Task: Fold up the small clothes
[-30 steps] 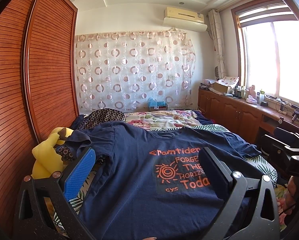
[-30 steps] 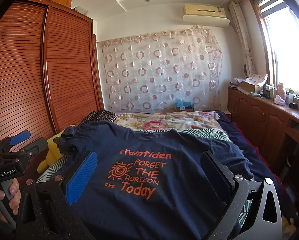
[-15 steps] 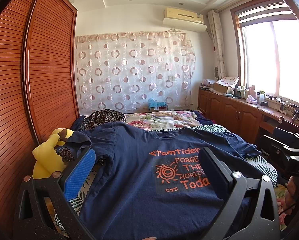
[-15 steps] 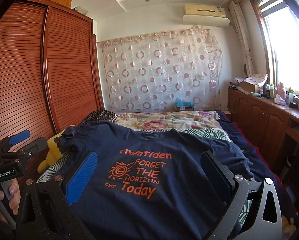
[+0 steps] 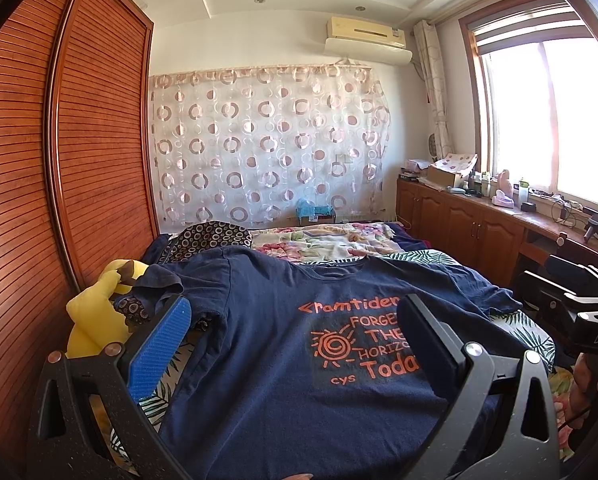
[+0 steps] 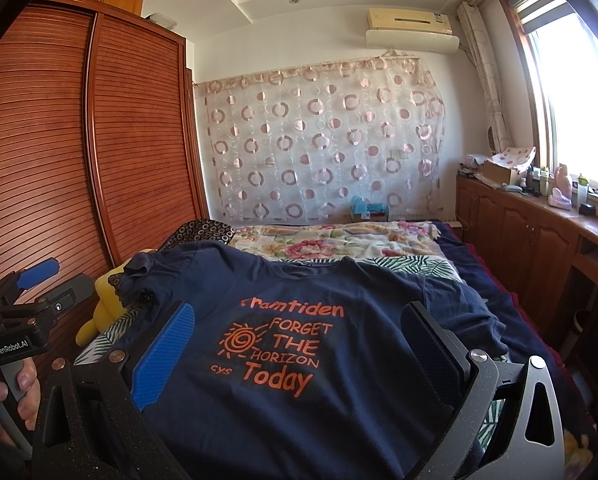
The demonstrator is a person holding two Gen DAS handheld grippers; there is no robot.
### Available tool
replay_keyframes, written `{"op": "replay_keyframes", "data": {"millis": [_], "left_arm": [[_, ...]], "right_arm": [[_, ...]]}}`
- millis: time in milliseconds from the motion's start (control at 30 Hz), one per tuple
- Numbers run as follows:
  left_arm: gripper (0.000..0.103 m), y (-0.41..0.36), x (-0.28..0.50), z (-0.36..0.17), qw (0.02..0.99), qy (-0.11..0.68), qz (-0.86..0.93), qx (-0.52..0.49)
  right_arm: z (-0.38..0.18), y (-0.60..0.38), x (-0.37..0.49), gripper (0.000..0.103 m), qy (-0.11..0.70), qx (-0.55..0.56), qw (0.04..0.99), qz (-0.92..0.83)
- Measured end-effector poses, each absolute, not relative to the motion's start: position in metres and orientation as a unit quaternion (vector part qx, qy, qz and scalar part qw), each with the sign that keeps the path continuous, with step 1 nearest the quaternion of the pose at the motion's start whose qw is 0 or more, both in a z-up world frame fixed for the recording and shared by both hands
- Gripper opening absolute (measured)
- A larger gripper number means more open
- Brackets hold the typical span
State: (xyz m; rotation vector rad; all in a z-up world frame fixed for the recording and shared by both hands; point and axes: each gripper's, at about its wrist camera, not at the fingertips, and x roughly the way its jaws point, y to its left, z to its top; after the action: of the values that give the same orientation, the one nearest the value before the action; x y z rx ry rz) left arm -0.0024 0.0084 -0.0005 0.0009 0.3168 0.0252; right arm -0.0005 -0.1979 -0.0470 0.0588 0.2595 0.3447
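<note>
A bedroom, with a bed (image 6: 427, 270) filling the middle of both views and taking up most of the floor between a slatted wooden wardrobe (image 5: 91, 168) and a run of low cabinets (image 6: 527, 232) under a bright window.

Nearest the cameras, the left gripper (image 5: 295, 340) and the right gripper (image 6: 299, 340) each hang over the hem end of a navy T-shirt (image 6: 339, 412), jaws spread wide and holding nothing; cloth shows flat between the fingers. In the right wrist view a hand (image 6: 7, 404) grips the left tool's handle.

Compared with the frames of a second ago, almost nothing has shifted: both grippers hover in the same place, the shirt lies just as it did. I read this as a pause before the first fold, with the task barely begun.

The shirt is spread front up on the bed, orange print (image 6: 279, 348) readable, collar pointing away. Its left sleeve (image 5: 159, 280) is bunched up against a yellow plush toy (image 5: 95, 320) at the bed's edge; that sleeve probably needs smoothing first.

Beyond lie a floral blanket (image 5: 323, 240), then a curtain with rings (image 5: 267, 148) and an air conditioner (image 5: 367, 40) above it
</note>
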Motion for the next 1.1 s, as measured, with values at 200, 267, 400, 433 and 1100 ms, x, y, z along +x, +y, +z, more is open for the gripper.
{"op": "replay_keyframes", "data": {"millis": [200,267,400,433,1100], "left_arm": [[0.103,0.008,-0.003,-0.001,0.988,0.157,0.013,0.001],[0.103,0.008,-0.003,-0.001,0.987,0.157,0.013,0.001],[0.103,0.008,-0.003,0.0,0.988,0.157,0.012,0.001],[0.103,0.008,-0.003,-0.001,0.988,0.157,0.012,0.001],[0.103,0.04,0.024,-0.032,0.975,0.218,0.029,-0.016]], "right_arm": [[-0.047,-0.198,0.0,0.103,0.129,0.03,0.976,0.171],[-0.048,-0.197,0.0,0.103,0.129,0.029,0.976,0.171],[-0.048,-0.195,0.0,0.103,0.129,0.028,0.976,0.172],[-0.048,-0.196,0.0,0.103,0.129,0.029,0.976,0.172],[-0.061,-0.192,0.03,0.103,0.173,0.024,0.965,0.196]]}}
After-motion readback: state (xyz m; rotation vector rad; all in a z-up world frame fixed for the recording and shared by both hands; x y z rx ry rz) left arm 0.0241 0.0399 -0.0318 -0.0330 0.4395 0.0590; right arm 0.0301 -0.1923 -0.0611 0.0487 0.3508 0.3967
